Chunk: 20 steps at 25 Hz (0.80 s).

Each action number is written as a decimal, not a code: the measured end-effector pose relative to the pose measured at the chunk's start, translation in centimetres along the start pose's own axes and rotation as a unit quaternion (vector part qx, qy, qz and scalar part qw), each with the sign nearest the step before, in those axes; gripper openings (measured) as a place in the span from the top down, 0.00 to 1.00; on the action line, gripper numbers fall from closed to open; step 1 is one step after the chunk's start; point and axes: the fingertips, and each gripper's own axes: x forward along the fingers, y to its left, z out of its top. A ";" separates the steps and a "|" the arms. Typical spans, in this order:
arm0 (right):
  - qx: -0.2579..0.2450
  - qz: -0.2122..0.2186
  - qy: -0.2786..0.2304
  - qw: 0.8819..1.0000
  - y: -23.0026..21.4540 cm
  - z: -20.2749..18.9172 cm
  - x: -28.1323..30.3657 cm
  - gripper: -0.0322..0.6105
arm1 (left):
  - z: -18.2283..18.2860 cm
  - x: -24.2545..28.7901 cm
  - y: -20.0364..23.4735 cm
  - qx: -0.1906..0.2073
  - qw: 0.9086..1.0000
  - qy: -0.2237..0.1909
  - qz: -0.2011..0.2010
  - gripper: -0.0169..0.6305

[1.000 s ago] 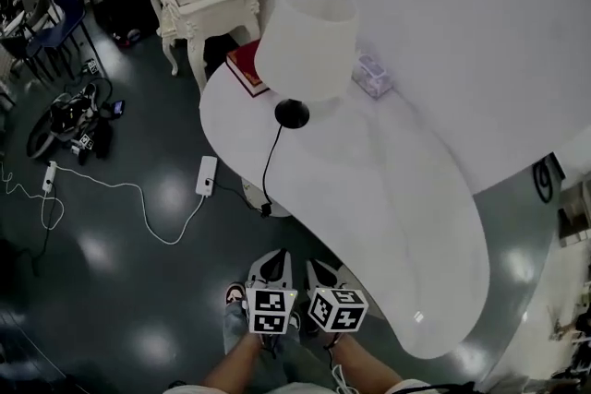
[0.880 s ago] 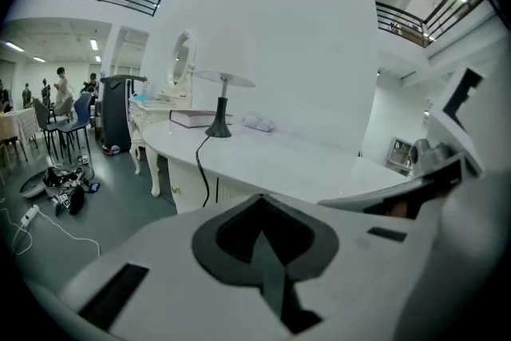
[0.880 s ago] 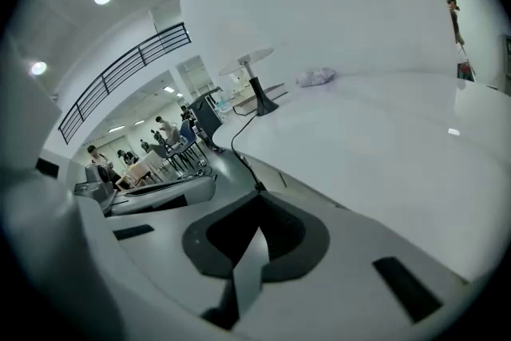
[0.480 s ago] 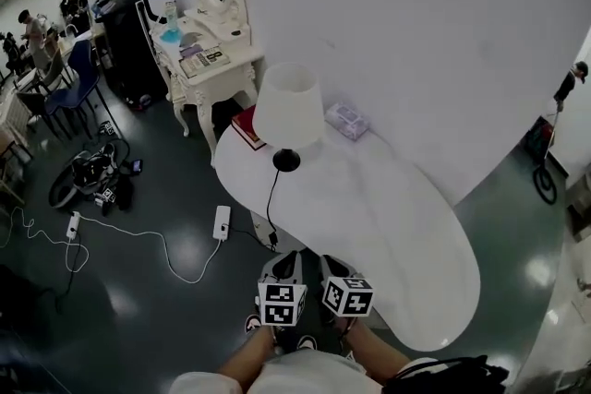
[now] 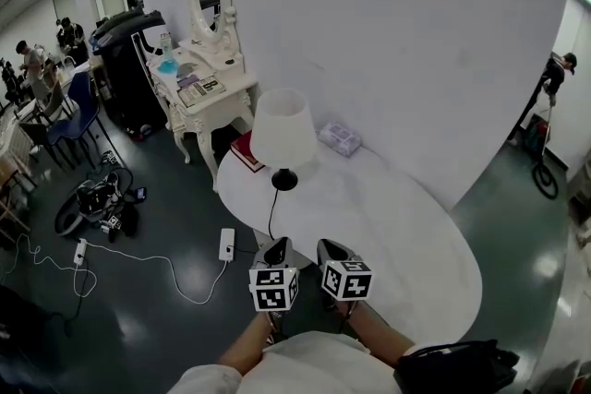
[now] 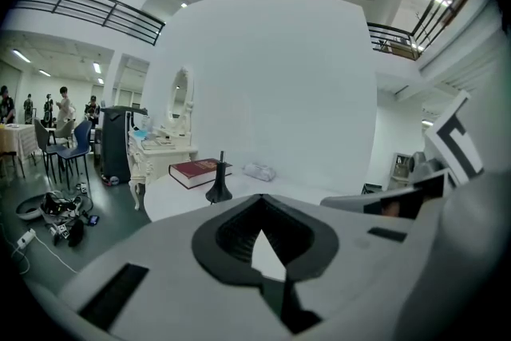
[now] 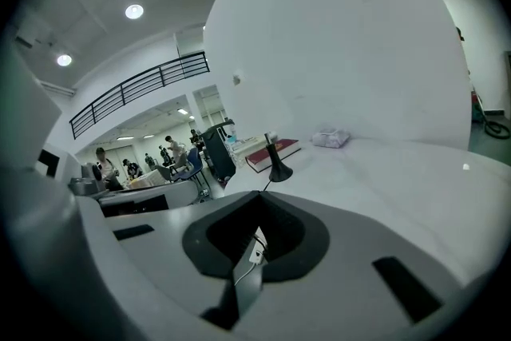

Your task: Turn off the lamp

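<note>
The lamp stands at the left end of the white oval table (image 5: 397,235), with a white shade (image 5: 282,128) over a black base (image 5: 284,180). Its black cord (image 5: 271,215) drops off the table edge toward the floor. Both grippers hang side by side in front of the table's near edge, well short of the lamp. My left gripper (image 5: 275,250) is shut with nothing in it, and so is my right gripper (image 5: 331,249). The left gripper view shows the shut gripper (image 6: 261,198) below the lamp base (image 6: 219,189). In the right gripper view the gripper (image 7: 257,196) is shut, with the base (image 7: 279,170) beyond.
A red book (image 5: 246,150) and a tissue pack (image 5: 340,139) lie on the table behind the lamp. A white dressing table with a mirror (image 5: 201,78) stands to the left. A power strip (image 5: 226,244) and cables lie on the dark floor. People stand far off.
Both grippers have risen together and stayed shut. The head camera has tilted up, so the lamp looks smaller and more of the room shows.
</note>
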 end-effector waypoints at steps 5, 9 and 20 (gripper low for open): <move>-0.008 -0.005 -0.002 1.000 -0.1 0.6 0.5 0.95 | 0.9 0.6 0.3 0.000 1.000 -0.008 -0.001 0.96; -0.014 -0.011 0.001 1.000 -0.3 0.6 0.9 0.95 | 0.9 1.3 0.6 -0.002 1.000 -0.005 -0.004 0.96; -0.030 -0.023 0.008 0.999 -0.2 -0.3 1.1 0.95 | 0.0 1.5 1.2 -0.012 1.000 0.002 -0.009 0.96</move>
